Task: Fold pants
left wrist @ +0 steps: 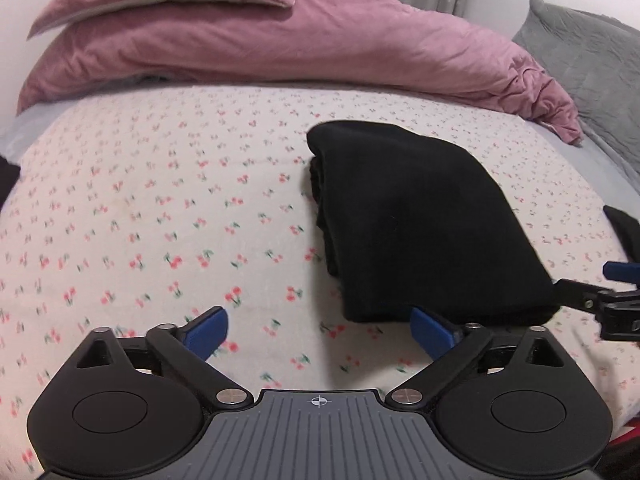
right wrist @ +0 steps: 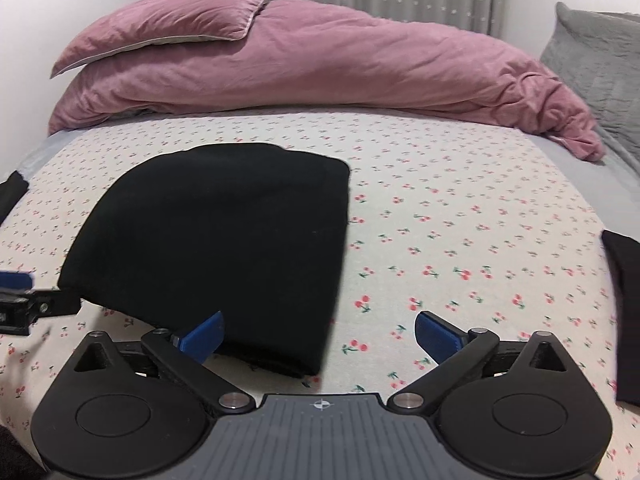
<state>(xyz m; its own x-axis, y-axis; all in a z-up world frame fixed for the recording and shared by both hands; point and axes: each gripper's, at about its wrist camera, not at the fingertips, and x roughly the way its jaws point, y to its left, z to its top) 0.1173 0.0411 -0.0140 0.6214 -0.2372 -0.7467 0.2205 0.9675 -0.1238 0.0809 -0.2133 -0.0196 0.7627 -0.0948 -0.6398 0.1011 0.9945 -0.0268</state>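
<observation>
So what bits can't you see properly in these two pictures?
- Folded black pants: the layers underneath are hidden by the top layer, and in the right wrist view the near edge sits behind a blue tong finger.
- Dark cloth, right wrist view: cut off by the picture's right edge.
- Pink duvet, left wrist view: hides the bed behind it.

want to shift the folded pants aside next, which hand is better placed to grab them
Right, narrowly. The right tool already has the near corner of the folded black fabric pants between its open blue pads. The left tool is open too, but mostly over bare cherry-print sheet.
</observation>
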